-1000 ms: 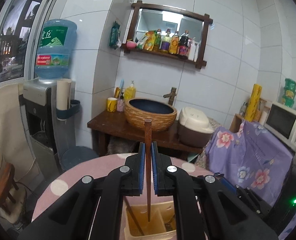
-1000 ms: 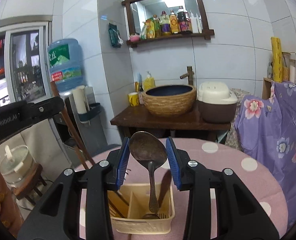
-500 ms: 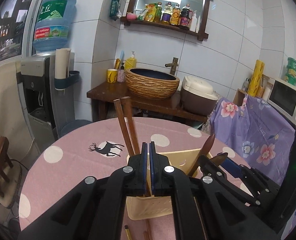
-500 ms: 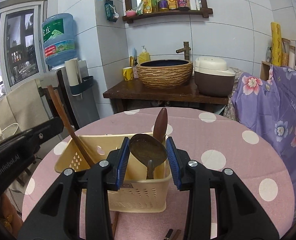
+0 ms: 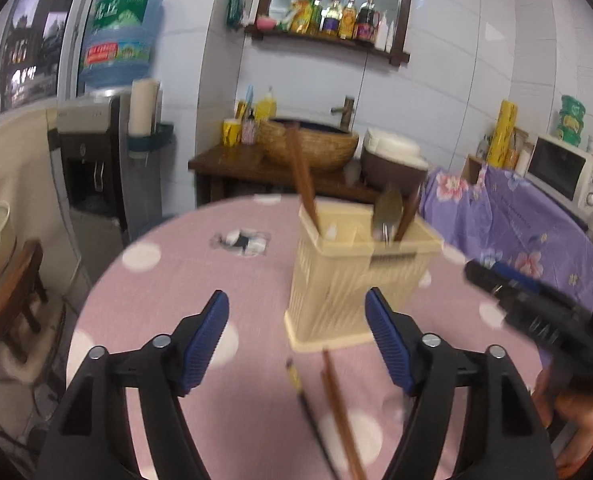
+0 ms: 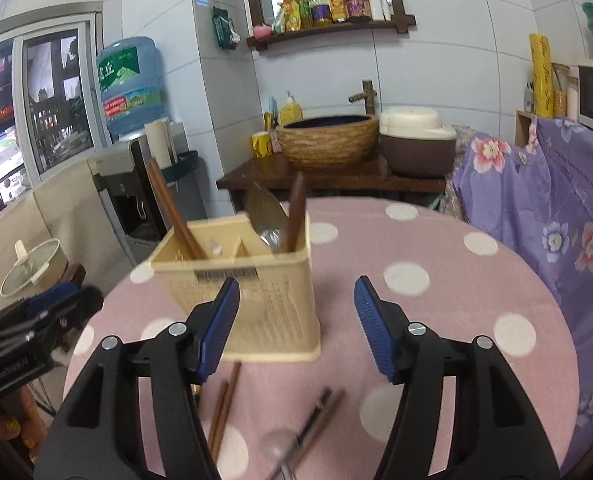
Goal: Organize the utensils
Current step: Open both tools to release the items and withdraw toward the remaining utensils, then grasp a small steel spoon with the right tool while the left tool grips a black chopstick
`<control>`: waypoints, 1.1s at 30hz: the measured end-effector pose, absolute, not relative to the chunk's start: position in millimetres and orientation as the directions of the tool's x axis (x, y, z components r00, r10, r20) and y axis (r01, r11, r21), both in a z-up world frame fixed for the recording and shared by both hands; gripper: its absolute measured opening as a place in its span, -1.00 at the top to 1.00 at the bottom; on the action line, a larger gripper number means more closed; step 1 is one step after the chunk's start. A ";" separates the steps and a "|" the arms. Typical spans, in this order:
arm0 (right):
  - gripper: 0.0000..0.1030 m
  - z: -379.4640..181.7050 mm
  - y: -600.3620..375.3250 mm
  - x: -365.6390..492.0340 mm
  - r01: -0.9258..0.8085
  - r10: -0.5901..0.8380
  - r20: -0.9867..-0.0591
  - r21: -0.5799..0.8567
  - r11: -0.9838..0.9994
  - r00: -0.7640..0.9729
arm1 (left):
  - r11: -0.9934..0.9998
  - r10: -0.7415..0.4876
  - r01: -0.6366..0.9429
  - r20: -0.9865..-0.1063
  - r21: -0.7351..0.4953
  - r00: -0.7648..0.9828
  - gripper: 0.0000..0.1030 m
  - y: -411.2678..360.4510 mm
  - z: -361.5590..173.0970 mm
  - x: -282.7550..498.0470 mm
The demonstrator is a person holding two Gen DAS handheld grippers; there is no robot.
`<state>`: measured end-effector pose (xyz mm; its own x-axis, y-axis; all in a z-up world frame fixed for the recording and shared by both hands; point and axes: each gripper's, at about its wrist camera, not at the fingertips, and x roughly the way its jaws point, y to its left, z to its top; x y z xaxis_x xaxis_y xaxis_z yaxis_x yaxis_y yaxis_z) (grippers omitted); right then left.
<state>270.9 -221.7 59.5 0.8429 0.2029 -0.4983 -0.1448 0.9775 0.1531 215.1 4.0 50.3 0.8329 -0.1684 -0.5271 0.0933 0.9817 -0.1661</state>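
The left gripper (image 5: 296, 312) is seen with its fingers (image 5: 210, 332) spread wide after just opening, and nothing is held between them. The right gripper (image 6: 296, 300) is likewise open, its fingers (image 6: 220, 320) having just parted, with nothing gripped.

The caddy (image 6: 256, 280) stands on the pink dotted worktop (image 6: 436, 320), at 12 o'clock from the left gripper and at 11 o'clock from the right. Brown chopsticks (image 6: 172, 216) are leaned in its left compartment. A metal spoon (image 6: 266, 216) and a wooden spoon (image 6: 296, 212) are stood in its right one.

More chopsticks (image 6: 224, 404) and a dark utensil (image 6: 312, 420) are left lying on the worktop at 6 o'clock from the caddy, blurred.
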 end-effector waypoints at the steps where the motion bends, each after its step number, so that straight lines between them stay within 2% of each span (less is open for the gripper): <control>1: -0.17 53.5 -225.7 262.5 -0.137 0.195 -0.517 0.149 0.979 0.834 | 0.981 -0.167 0.083 -0.545 -0.177 0.822 -0.41 7.1 40.7 208.4; 6: -0.17 17.4 -235.9 231.3 -0.126 0.188 -0.601 0.145 0.981 0.776 | 0.981 -0.156 0.049 -0.625 -0.186 0.765 -0.40 11.7 -3.0 183.0; 10: -0.17 -12.4 -235.6 216.2 -0.124 0.181 -0.654 0.132 0.983 0.734 | 0.983 -0.159 0.057 -0.657 -0.174 0.737 -0.38 7.0 -20.2 171.8; 14: -0.17 -37.4 -234.5 203.8 -0.138 0.210 -0.694 0.160 0.977 0.688 | 0.984 -0.160 0.062 -0.675 -0.167 0.720 -0.21 1.5 -32.1 163.6; 20: -0.12 -52.8 -223.4 191.9 -0.171 0.196 -0.725 0.109 0.979 0.660 | 0.984 -0.170 0.079 -0.702 -0.160 0.691 0.08 -7.9 -47.4 157.5; 24: 0.05 -58.4 -216.4 193.1 -0.196 0.199 -0.742 0.092 0.976 0.640 | 0.982 -0.181 0.082 -0.715 -0.171 0.676 0.16 -10.8 -53.5 157.1; 29: 0.17 -63.9 -208.4 198.4 -0.226 0.201 -0.756 0.072 0.972 0.623 | 0.981 -0.185 0.079 -0.719 -0.179 0.669 0.17 -9.7 -55.7 156.7; 33: 0.36 -68.7 -203.6 204.3 -0.246 0.202 -0.765 0.059 0.967 0.612 | 0.980 -0.191 0.080 -0.723 -0.185 0.664 0.16 -9.7 -57.8 155.9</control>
<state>204.3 -203.6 -68.7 0.6120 0.2020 -0.7646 -0.2461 0.9675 0.0586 155.9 -9.7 -57.8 0.6639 -0.1906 -0.7231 0.0798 0.9795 -0.1849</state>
